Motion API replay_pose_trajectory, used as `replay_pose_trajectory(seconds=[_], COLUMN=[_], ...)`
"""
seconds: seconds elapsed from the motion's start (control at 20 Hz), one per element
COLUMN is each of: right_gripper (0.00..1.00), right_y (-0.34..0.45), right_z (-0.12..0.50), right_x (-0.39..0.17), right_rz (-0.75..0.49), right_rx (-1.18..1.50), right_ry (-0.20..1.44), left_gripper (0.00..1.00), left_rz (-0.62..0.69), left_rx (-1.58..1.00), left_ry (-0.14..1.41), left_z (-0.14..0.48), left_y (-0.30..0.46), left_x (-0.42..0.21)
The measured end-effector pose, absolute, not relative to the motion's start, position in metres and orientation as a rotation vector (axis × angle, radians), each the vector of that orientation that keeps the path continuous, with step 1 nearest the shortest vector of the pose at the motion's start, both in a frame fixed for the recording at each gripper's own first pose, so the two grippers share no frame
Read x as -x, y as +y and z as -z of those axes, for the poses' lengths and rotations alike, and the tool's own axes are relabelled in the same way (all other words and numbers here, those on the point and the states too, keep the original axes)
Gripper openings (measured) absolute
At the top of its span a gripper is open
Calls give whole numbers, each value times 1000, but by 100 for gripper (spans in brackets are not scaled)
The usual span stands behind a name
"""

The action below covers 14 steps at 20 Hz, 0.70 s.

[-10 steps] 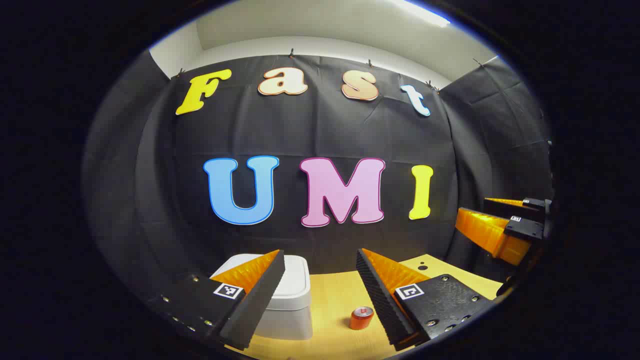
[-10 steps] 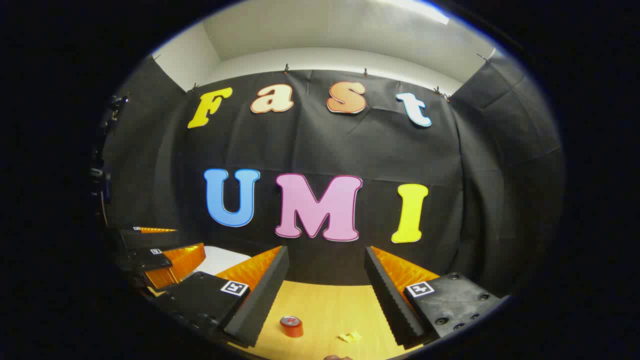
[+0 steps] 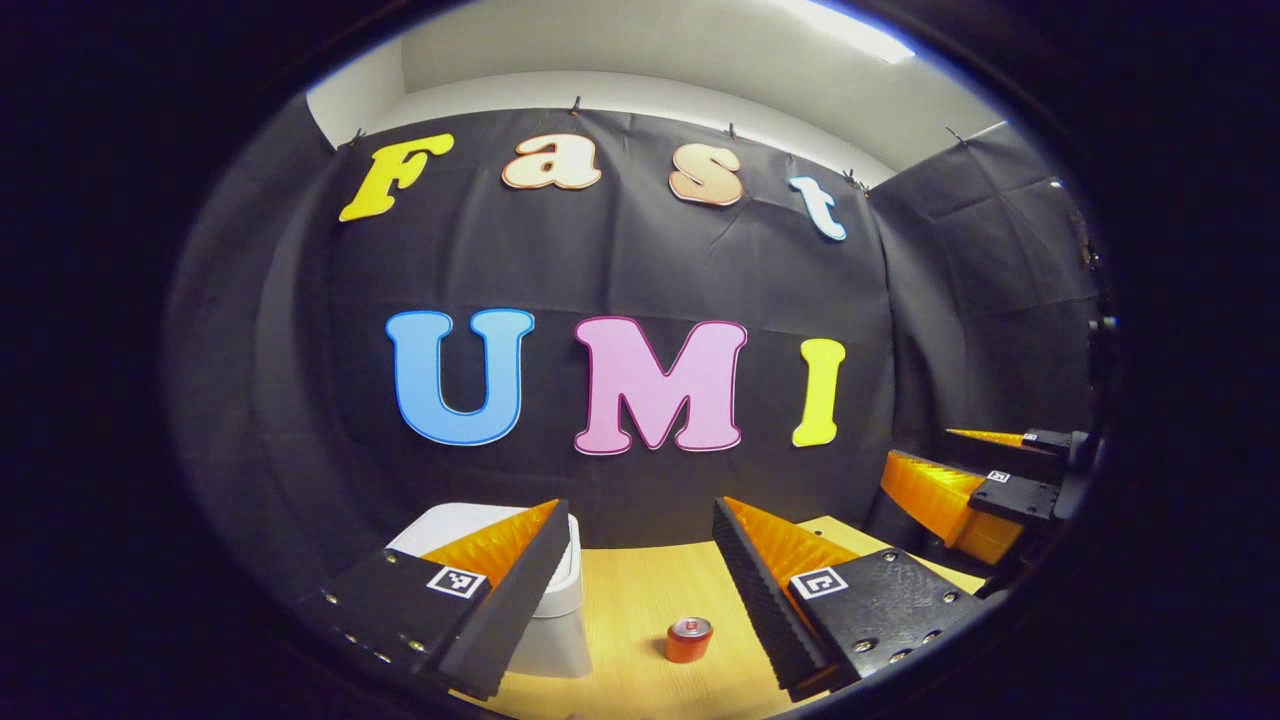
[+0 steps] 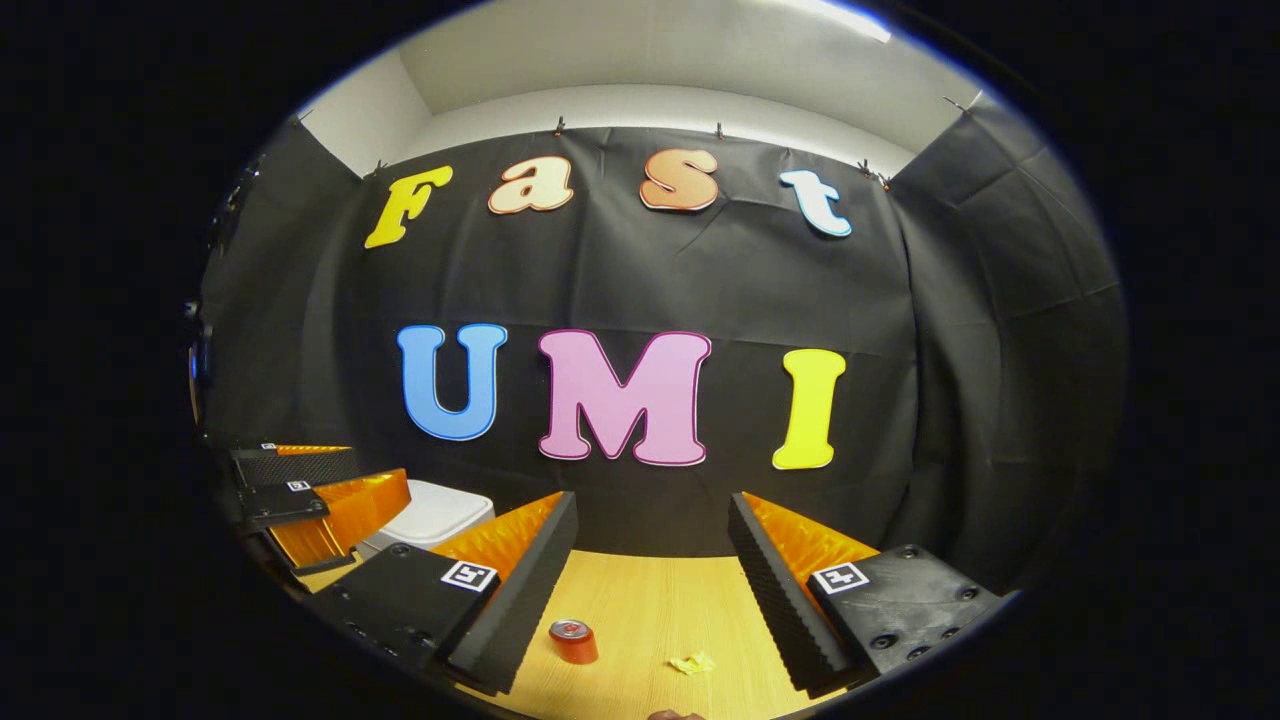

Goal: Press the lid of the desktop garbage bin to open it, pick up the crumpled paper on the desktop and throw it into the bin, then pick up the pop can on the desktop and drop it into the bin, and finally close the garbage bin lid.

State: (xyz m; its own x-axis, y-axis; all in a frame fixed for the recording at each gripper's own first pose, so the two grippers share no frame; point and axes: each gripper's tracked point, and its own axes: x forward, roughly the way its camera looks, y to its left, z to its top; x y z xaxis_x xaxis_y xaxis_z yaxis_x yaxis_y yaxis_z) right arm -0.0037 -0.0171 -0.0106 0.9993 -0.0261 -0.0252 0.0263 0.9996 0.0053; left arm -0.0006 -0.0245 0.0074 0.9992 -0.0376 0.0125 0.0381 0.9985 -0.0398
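The white garbage bin (image 3: 565,610) stands on the wooden desktop with its lid down, partly behind my left gripper's near finger. A red pop can (image 3: 689,639) stands upright right of the bin. My left gripper (image 3: 640,590) hangs open above the desktop, nothing between its fingers. In the right gripper view the pop can (image 4: 573,641) and a small crumpled yellow paper (image 4: 692,663) lie on the desktop below my open right gripper (image 4: 652,590). The bin (image 4: 430,517) sits at the left there, with the left gripper (image 4: 300,490) in front of it. The right gripper (image 3: 985,480) shows at the far right.
The light wooden desktop (image 4: 660,600) runs back to the black cloth wall (image 4: 640,290), which also closes both sides. Two small holes (image 3: 880,545) mark the desktop near its right rear. A bit of a hand (image 4: 672,714) shows at the bottom edge.
Both grippers have shifted slightly: in the left gripper view the bin and can slid left, and the right gripper sits lower. Both stay open and hold nothing.
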Motion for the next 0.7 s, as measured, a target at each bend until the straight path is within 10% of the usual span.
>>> replay_pose_trajectory(seconds=[0.7], right_gripper=[98], right_y=[-7], right_z=[9], right_x=[14], right_rz=[4], right_rx=[10], right_ry=[30], left_gripper=[95], left_rz=[-19], left_rx=[15], left_ry=[5], left_z=[-3], left_y=[-4], left_x=[13])
